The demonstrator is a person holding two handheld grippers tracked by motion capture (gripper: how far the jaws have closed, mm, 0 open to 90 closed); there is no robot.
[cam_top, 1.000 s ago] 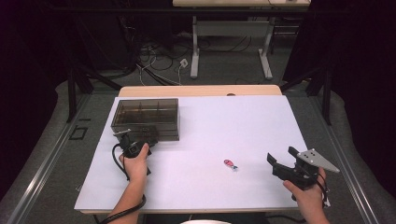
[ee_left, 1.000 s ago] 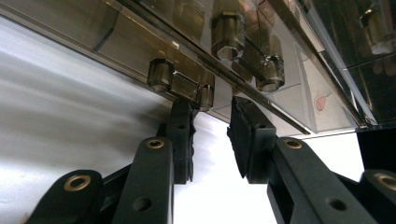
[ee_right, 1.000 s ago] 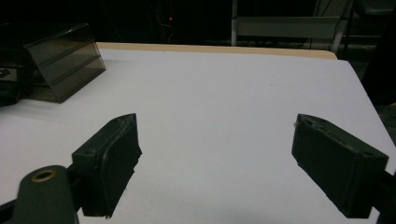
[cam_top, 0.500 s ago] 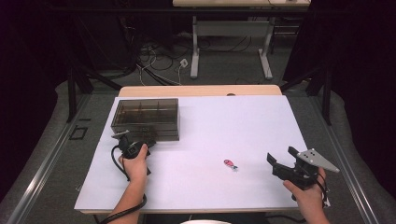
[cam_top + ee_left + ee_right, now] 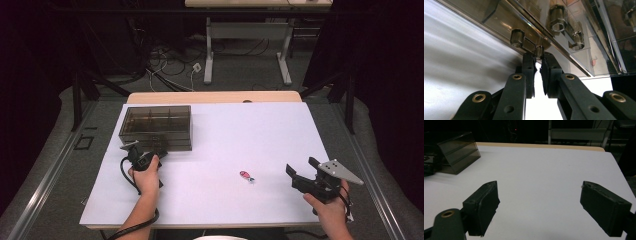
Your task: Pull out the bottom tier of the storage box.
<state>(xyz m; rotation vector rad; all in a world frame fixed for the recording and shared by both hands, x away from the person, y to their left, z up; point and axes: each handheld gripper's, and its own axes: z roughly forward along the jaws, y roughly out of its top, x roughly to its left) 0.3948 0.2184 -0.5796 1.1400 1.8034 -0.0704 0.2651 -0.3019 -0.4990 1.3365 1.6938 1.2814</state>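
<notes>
Smoky compartment box (image 5: 156,127) sits at the far left of the white table (image 5: 260,135), lid down. Left gripper (image 5: 538,53) is at its near edge; jaws have just been closing and now pinch the small latch tab (image 5: 539,50), probably to lift the lid. Right gripper (image 5: 301,176) rests near right, jaws wide apart, holding nothing. A small red-pink piece (image 5: 246,175) lies loose between them.

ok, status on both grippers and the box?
Left gripper jaws just closing on box latch tab. Right gripper open, holds nothing. Smoky box lid shut. Nothing in the way.
</notes>
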